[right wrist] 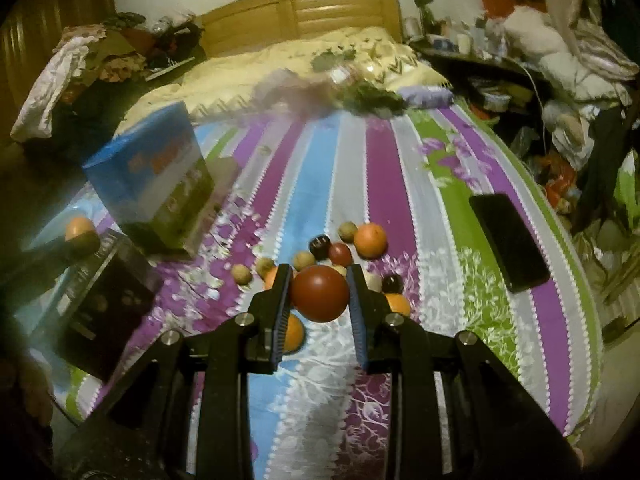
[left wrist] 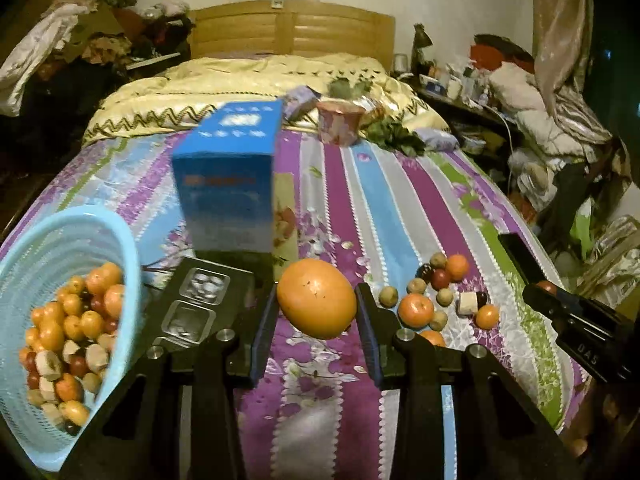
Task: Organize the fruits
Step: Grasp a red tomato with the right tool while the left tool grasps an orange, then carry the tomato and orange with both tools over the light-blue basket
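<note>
My left gripper (left wrist: 318, 294) is shut on a large orange (left wrist: 316, 300) and holds it above the striped bedspread. To its left a light blue basket (left wrist: 60, 236) is tilted toward the camera and holds several small fruits. My right gripper (right wrist: 320, 278) is shut on a dark red round fruit (right wrist: 320, 296). Several loose fruits (right wrist: 360, 244) lie on the bedspread just beyond it, orange, red, dark and tan. In the left wrist view the right gripper (left wrist: 538, 292) shows at the right edge, past those loose fruits (left wrist: 432, 292). The right wrist view shows the left gripper (right wrist: 82, 240) blurred at far left with its orange (right wrist: 79, 227).
A blue carton (left wrist: 228, 176) stands on the bed behind a black box with clear blisters (left wrist: 196, 300). A black phone (right wrist: 508, 236) lies near the bed's right edge. A pink cup (left wrist: 340, 122), leaves and a quilt lie toward the headboard. Cluttered piles flank the bed.
</note>
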The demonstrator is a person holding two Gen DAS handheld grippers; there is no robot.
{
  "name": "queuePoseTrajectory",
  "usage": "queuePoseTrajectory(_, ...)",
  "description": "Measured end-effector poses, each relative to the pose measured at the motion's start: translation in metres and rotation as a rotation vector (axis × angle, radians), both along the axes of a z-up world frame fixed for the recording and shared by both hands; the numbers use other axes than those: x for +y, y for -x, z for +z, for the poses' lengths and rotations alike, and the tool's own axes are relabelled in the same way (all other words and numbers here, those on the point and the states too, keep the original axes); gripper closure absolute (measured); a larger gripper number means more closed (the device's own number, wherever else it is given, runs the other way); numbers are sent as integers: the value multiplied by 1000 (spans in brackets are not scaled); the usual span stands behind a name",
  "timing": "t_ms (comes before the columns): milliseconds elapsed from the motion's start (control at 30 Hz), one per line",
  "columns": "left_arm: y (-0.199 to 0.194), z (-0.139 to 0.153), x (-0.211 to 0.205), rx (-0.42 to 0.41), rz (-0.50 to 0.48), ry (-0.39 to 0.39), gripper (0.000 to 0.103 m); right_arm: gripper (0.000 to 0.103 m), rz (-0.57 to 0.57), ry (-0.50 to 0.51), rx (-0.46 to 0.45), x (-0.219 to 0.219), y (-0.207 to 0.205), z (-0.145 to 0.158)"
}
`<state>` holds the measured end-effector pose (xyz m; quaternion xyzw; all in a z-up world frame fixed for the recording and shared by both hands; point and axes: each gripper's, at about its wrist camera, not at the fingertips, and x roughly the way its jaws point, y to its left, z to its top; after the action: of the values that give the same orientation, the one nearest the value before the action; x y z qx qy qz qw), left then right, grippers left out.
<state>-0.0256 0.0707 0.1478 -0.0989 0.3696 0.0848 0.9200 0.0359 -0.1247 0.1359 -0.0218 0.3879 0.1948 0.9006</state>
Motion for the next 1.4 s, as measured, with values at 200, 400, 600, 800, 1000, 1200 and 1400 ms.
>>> queuePoseTrajectory(200,21,25,26,-36,65,1,64,75,38,-8,-39,28,4,23)
queuePoseTrajectory(400,47,51,63,-80,143,1,64,75,101,-14,-66,63,12,40)
queuePoseTrajectory(600,74,67,100,-98,214,1,64,75,170,-24,-88,106,22,58)
queuePoseTrajectory(800,101,73,139,-105,287,13,64,75,262,-53,-96,154,35,74)
queuePoseTrajectory(1000,130,76,186,-90,380,22,64,75,371,-86,-72,209,45,81)
queuePoseTrajectory(1200,157,71,234,-59,480,41,64,75,474,-86,-29,261,56,82)
queuePoseTrajectory(1400,171,58,265,-16,525,77,64,75,551,-60,54,300,62,71)
